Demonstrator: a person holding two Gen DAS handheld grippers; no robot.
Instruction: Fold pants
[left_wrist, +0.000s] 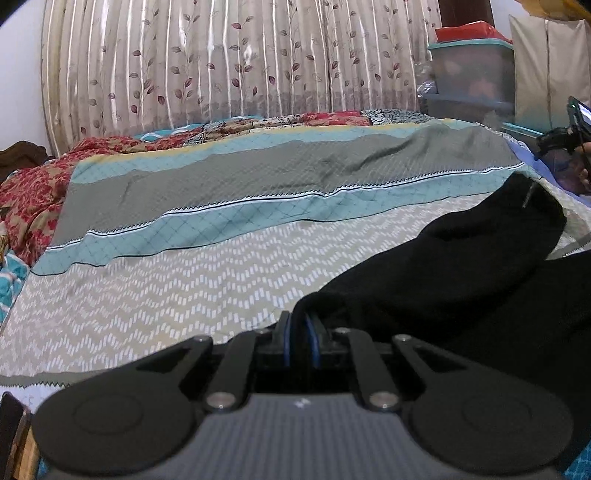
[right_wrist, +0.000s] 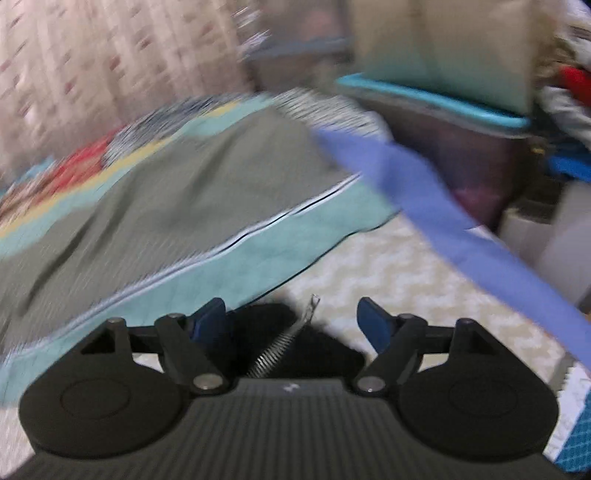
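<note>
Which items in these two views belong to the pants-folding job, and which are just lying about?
Job:
- black pants, lying on the bedspread
- left gripper, shut on a fold of the pants
- right gripper, open, pants below it

Lying about:
- red floral blanket
- teal-lidded storage bins
- leaf-print curtain
- blue cloth strip
</note>
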